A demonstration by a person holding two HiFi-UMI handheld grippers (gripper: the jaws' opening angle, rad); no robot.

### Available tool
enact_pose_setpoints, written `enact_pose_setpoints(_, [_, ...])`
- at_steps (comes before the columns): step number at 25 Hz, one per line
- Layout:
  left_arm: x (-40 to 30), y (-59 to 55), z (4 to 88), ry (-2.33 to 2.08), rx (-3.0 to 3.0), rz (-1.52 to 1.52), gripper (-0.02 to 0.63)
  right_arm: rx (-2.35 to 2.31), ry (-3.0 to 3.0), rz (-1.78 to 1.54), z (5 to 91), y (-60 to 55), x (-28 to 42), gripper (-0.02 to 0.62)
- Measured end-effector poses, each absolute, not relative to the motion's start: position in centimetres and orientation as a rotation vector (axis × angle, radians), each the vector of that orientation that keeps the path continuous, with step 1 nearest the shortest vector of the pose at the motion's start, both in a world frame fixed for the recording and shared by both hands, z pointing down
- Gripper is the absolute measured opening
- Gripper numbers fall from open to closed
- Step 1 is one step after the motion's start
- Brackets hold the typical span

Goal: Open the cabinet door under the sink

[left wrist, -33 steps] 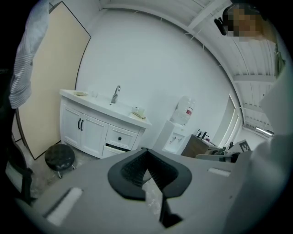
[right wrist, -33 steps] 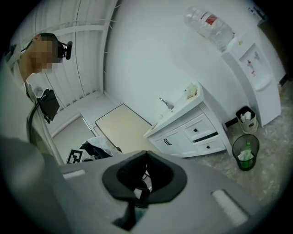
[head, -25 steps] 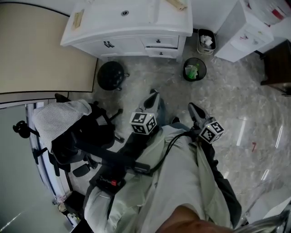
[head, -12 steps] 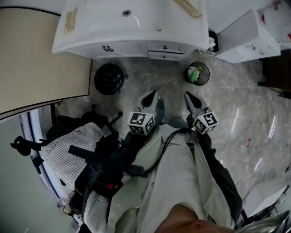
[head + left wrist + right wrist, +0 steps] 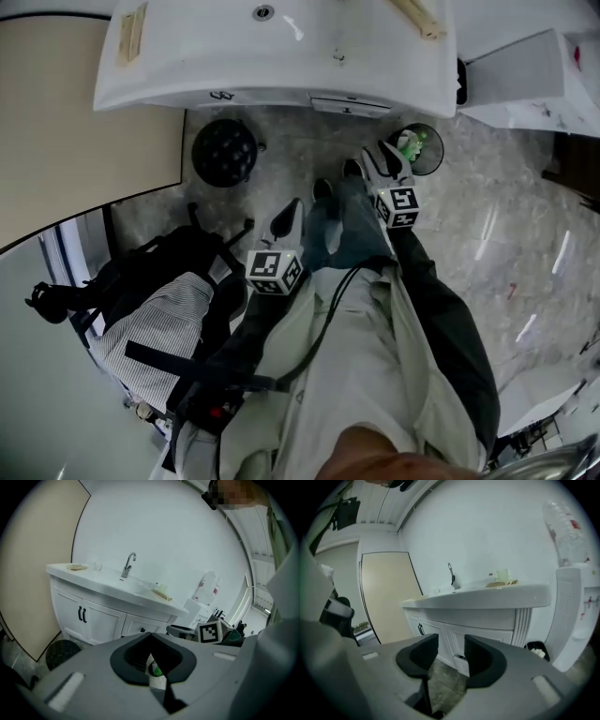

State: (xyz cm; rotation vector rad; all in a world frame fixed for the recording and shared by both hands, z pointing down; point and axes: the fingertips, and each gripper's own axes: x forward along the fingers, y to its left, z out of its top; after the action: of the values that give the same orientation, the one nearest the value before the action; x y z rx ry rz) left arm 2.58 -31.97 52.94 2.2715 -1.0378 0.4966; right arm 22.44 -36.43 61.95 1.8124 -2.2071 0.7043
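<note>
- Right gripper point(image 5: 451, 654): grey plastic body with black curved pads. The jaws are spread and have just been opening, with nothing between them, only floor and cabinet front seen through the gap.
- Left gripper point(image 5: 151, 641): same grey shell and black pads. The jaws are pressed together to a thin slit and hold nothing.
- Each gripper carries a white cube with black square markers. In the head view the right one is nearer the cabinet and the left one hangs back over the person's leg.
- Cabinet door point(image 5: 100, 622): white, flat frame with a recessed panel, one of a pair under the sink. It is closed flush, and both grippers are well apart from it.
- Handles point(image 5: 83, 615): two short black bars, upright, side by side where the two doors meet.
- Drawers point(image 5: 140, 629): white with small dark pulls, to the right of the doors in the left gripper view.
- Sink top point(image 5: 281, 52): white, glossy, with rounded corners, overhanging the doors in the head view.
- Faucet point(image 5: 128, 565): shiny metal with a curved spout.
- Floor point(image 5: 497, 234): grey marbled stone, polished, with light streaks.
- Round black thing point(image 5: 225, 150): dotted top, on the floor just in front of the doors. I cannot tell what it is.
- Mesh bin point(image 5: 424, 150): black, round, with green stuff inside, next to the right gripper's tips.
- Bag point(image 5: 155, 323): striped white cloth with black straps, at the person's left.
- Beige panel point(image 5: 84, 131): matt and flat, left of the sink top.
</note>
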Motion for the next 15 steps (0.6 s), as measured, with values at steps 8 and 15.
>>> enact_pose_setpoints(8, [-0.1,-31.6,55.4,-1.236,2.062,0.559,0.007,1.791,-1.985,0.675,75.3,-45.7,25.6,0.169])
enact_pose_setpoints(15, [-3.3,-29.8,56.8,-1.370,1.906,0.524,0.007,1.787,-1.880,0.749,81.9,-49.3,25.1,0.212])
